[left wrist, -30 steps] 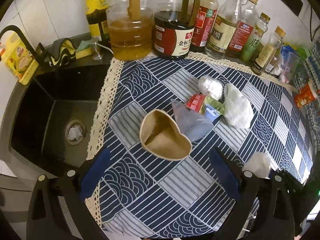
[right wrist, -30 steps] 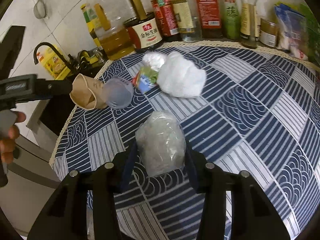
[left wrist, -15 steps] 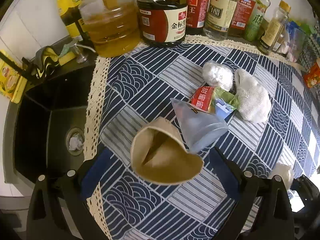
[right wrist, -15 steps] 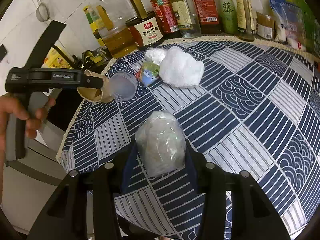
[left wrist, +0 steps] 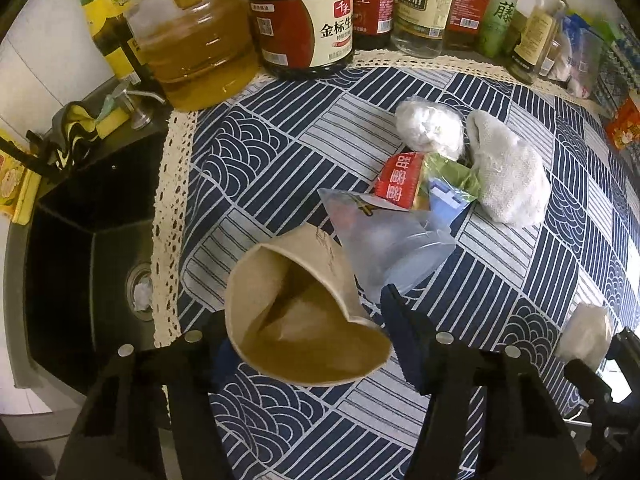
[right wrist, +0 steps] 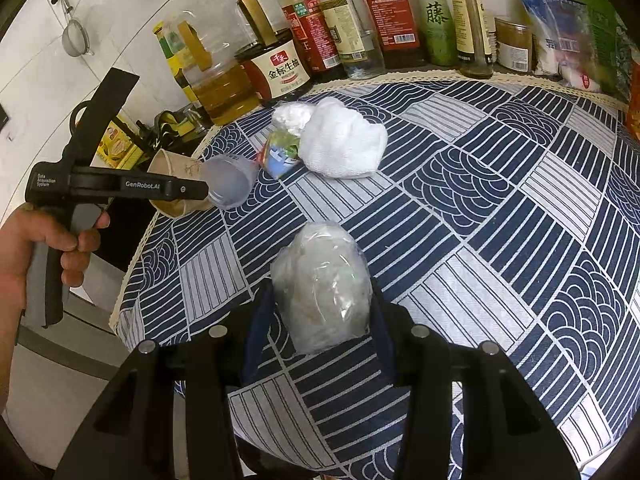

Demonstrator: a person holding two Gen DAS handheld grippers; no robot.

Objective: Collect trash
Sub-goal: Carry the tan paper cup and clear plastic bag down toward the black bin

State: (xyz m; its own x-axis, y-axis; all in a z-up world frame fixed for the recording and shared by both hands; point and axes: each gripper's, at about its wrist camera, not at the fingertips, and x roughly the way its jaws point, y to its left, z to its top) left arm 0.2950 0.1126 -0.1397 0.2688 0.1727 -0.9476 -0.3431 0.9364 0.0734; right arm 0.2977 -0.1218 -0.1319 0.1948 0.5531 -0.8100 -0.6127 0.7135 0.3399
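Observation:
A crushed brown paper cup (left wrist: 296, 312) lies on the blue patterned cloth (left wrist: 280, 152), between the fingers of my left gripper (left wrist: 308, 320), whose jaws stand close around it. It also shows in the right wrist view (right wrist: 176, 176). A clear plastic cup (left wrist: 384, 248) lies beside it, with a red and green wrapper (left wrist: 424, 184), a white wad in film (left wrist: 428, 128) and a white cloth ball (left wrist: 508, 180) beyond. My right gripper (right wrist: 316, 312) is shut on a clear bag of crumpled waste (right wrist: 324, 284).
A black sink (left wrist: 80, 248) lies left of the cloth, with sponges at its rim. Oil and sauce bottles (left wrist: 304, 20) line the back wall. Food packets (right wrist: 568, 40) stand at the back right. The counter edge is near in front.
My left gripper moved forward and its fingers closed in around the paper cup. The right gripper stayed shut on the bag and rose slightly.

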